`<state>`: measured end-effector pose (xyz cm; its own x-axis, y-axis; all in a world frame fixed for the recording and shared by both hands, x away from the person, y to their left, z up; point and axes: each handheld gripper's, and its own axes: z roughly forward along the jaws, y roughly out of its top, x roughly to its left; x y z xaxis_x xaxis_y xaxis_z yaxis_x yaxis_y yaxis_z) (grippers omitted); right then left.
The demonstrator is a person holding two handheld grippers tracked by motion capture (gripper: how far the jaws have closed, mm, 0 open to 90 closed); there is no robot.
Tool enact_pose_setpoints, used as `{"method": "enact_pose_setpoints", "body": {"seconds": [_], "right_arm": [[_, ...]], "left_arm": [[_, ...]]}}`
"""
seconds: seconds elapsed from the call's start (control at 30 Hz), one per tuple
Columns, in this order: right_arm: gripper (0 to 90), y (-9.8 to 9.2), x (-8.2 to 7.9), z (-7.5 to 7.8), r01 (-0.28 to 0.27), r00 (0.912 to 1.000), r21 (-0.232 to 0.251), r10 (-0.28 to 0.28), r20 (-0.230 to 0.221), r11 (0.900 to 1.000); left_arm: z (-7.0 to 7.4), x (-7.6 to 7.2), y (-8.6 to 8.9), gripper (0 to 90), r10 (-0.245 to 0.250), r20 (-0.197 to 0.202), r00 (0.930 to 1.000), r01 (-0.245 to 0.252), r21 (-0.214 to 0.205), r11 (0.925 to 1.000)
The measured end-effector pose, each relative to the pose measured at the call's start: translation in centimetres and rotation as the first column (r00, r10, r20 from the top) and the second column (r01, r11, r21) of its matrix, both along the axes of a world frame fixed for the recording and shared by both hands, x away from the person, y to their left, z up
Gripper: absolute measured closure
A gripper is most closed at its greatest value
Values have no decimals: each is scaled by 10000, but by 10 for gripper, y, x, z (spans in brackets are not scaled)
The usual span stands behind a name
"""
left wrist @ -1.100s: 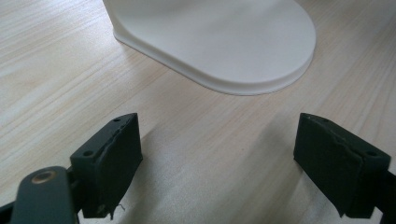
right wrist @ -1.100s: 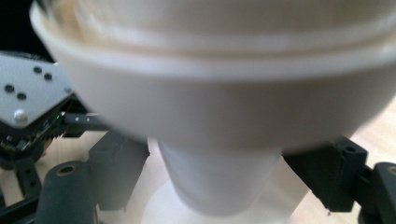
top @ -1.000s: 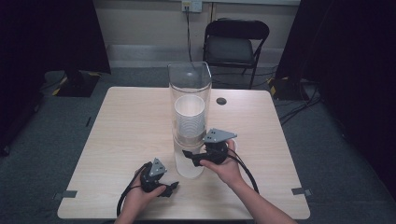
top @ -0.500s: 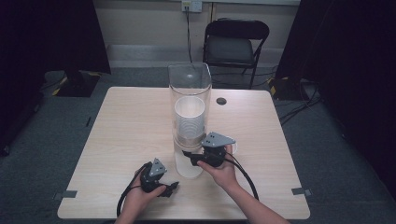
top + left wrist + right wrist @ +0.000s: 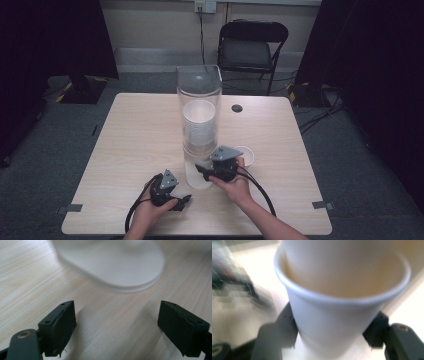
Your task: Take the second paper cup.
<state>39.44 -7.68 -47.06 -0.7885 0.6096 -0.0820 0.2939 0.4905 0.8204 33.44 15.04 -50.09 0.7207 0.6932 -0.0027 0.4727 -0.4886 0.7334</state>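
Item: white paper cup [image 5: 337, 315], frame centre beneath the clear cup-dispenser tube [image 5: 198, 95]. My right tongs [image 5: 332, 340] have just closed round its lower wall; left tongs [image 5: 125, 325] gape empty. Light, crushable: I squeeze gently, low down.

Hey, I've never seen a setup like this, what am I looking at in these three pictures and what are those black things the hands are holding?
A person sits at a wooden table and holds a hand-held tool with two black jaws in each hand. The high view looks down from above the person's side. The other two pictures come from small cameras riding on each tool, looking along its jaws.

On the table stands a clear cup dispenser with a stack of white paper cups inside, and one loose cup sits beside it.

The right gripper has just closed its jaws on a white cup at the dispenser's bottom. The left gripper rests near the table, jaws wide apart with nothing between them, facing the dispenser's white base.
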Motion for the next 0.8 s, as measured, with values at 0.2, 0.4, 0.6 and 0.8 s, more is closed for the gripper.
{"method": "enact_pose_setpoints", "body": {"seconds": [0.2,0.4,0.6,0.8], "right_arm": [[365,-2,-9,-9,-164,9995,1033,191,-251,9945],[342,-8,-13,-11,-570,9973,710,601,-424,9958],[327,-27,-28,-10,-943,9942,532,969,-477,9941],[316,-57,-34,-11,-800,9946,267,815,-638,9964]], "left_arm": [[1,0,0,140,-48,-93,9999,49,118,9999],[1,0,0,142,-9,-68,10000,10,151,9999],[0,-1,-1,145,80,44,10000,-80,-16,10000],[0,-1,0,145,75,28,10000,-75,26,10000]]}}
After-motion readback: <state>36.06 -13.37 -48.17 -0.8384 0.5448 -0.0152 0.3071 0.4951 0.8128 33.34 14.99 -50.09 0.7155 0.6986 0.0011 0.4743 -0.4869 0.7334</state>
